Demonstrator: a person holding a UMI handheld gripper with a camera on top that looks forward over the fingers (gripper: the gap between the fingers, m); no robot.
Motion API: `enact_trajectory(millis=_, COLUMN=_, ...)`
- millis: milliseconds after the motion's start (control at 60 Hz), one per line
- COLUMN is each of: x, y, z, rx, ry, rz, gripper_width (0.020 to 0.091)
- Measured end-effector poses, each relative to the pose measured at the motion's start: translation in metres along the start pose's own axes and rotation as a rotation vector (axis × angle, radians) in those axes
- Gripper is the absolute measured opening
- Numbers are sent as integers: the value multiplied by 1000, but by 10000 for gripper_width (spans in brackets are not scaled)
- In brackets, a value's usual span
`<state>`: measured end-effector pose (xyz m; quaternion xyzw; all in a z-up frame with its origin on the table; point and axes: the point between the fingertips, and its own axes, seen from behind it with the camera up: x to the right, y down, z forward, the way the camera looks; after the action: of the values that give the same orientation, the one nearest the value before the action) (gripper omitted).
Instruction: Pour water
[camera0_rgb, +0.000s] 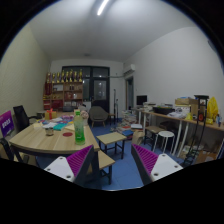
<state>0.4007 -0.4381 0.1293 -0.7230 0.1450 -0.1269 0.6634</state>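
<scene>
Well short of the wooden table (45, 140), the gripper (112, 165) hangs empty, fingers apart (nothing between them), and should line up squarely on what looks like a green bottle (79, 128) before closing in.

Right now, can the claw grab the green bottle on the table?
Probably not yet. The green bottle stands on the wooden table, well beyond the open claw. Nothing seems to block the way, though.

From where I steered, the gripper (112, 165) hung high with its fingers apart, nothing between them. Ahead and to the left stood a round wooden table (40, 140), a tall green plastic bottle (79, 127) upright on it. A low bench (112, 141) sat beyond the fingers, a long desk (180, 125) to the right.
</scene>
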Motion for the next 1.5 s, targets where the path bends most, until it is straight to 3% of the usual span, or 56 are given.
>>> enact_trajectory(millis=350, x=-13, y=12, z=29, rx=10, ry=-12, rz=-5, gripper_width=823)
enact_trajectory(millis=750, x=-170, y=9, z=196, rx=70, ry=-167, rz=-20, gripper_width=816)
enact_trajectory(millis=967, x=-211, y=11, z=293, rx=52, ry=-127, rz=-55, gripper_width=817)
enact_trajectory(millis=1267, x=-214, y=20, z=360, rx=21, ry=-31, rz=-44, gripper_width=816)
enact_trajectory(millis=1350, x=-210, y=29, z=372, rx=-11, ry=-6, rz=-19, gripper_width=494)
enact_trajectory(millis=1500, x=-213, y=29, z=375, rx=-8, ry=-5, rz=-7, gripper_width=468)
